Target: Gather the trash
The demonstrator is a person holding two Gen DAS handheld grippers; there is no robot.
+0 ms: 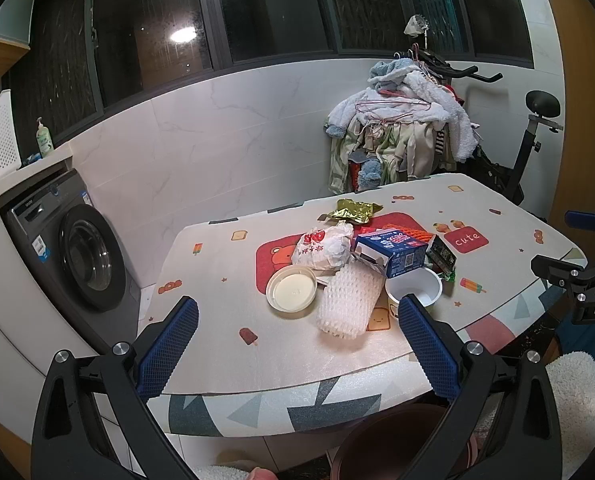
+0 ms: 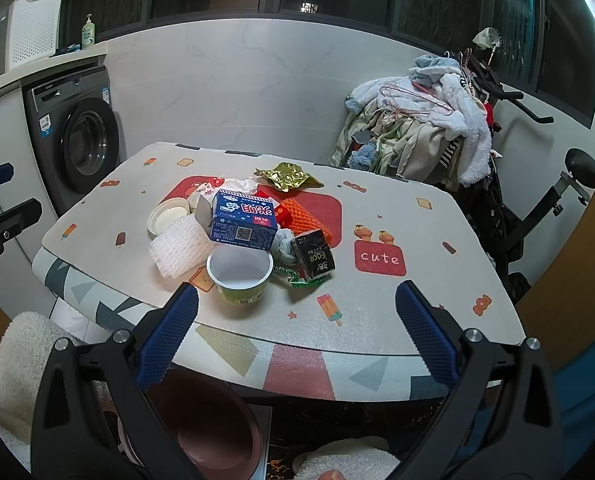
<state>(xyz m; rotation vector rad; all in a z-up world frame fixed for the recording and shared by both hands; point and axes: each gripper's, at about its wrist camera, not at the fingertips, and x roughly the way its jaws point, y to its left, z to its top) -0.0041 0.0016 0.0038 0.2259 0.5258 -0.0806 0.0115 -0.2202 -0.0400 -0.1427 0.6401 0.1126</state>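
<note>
Right wrist view: one blue carton [image 2: 243,220], one cup [image 2: 241,274], two foam nets [image 2: 179,246].

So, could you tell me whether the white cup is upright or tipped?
Upright: the white cup stands on its base, its open mouth facing up, nothing visible inside.

Ahead of the spread blue fingers lies a white foam net sleeve [image 1: 347,304] — soft, ribbed. Just beyond it sit a glossy blue printed cardboard carton [image 2: 243,220] and a crinkled gold foil wrapper [image 2: 287,176] — shiny; the patterned table cover [image 2: 377,300] looks matt, finely textured.
</note>
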